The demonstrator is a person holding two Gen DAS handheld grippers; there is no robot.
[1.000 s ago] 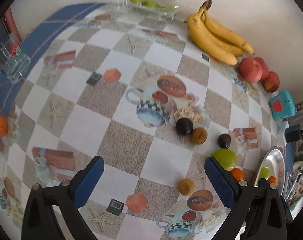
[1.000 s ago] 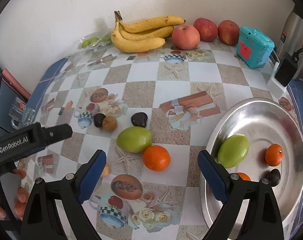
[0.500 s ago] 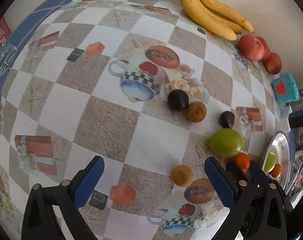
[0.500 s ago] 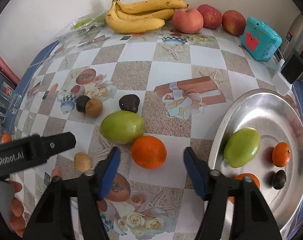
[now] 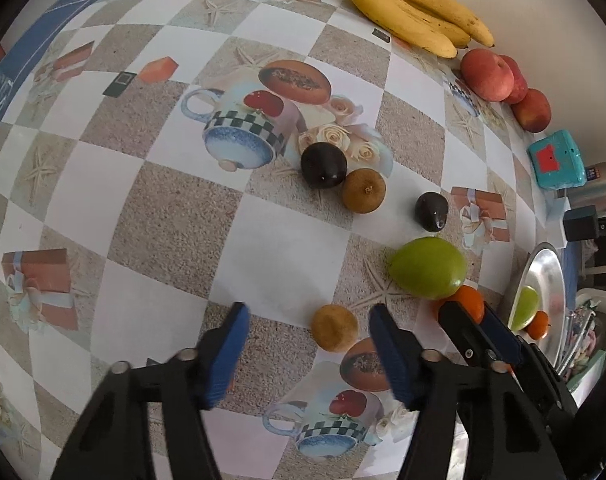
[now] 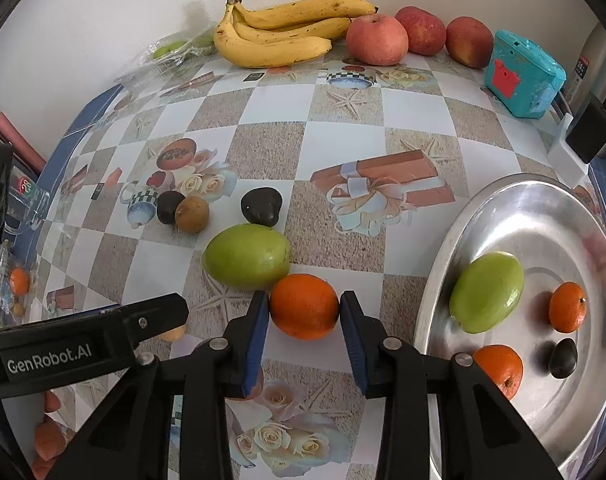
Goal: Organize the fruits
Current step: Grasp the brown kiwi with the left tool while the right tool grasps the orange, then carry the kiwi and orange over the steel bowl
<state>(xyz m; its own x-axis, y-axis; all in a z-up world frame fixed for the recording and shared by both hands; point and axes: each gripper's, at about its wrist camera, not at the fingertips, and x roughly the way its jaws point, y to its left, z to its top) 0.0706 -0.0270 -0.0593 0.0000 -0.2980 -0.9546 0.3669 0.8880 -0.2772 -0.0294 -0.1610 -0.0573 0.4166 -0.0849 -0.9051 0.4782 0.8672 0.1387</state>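
Left wrist view: left gripper (image 5: 307, 326), lower centre of frame, jaws just narrowing to about half their spread, bracketing one small brown fruit (image 5: 335, 327) on the tablecloth (image 5: 167, 216); neither pad presses it, so nothing is held. Judged step: seat both pads level on the fruit's widest part before finishing the squeeze, since a round fruit may roll out sideways. Loose items at centre and right: two dark plums (image 5: 323, 165), one brown fruit (image 5: 363, 191) touching a plum, one green mango (image 5: 427, 267). Upper right: one bunch of bananas (image 5: 411, 12); three apples (image 5: 487, 74). Right edge: metal tray (image 5: 543, 268), partly seen.

Right wrist view: right gripper (image 6: 304, 312), lower centre, jaws just drawn in narrow with both blue pads pressed on one orange (image 6: 304, 306) resting on the cloth, which touches the mango at its upper left. Judged step: lift straight up to clear the mango, then carry right over the tray rim. Tray contents, right of frame: one mango (image 6: 487, 297), two oranges (image 6: 567, 306), one plum (image 6: 563, 357). Left gripper body crosses the lower left. One teal box (image 6: 523, 74), upper right.
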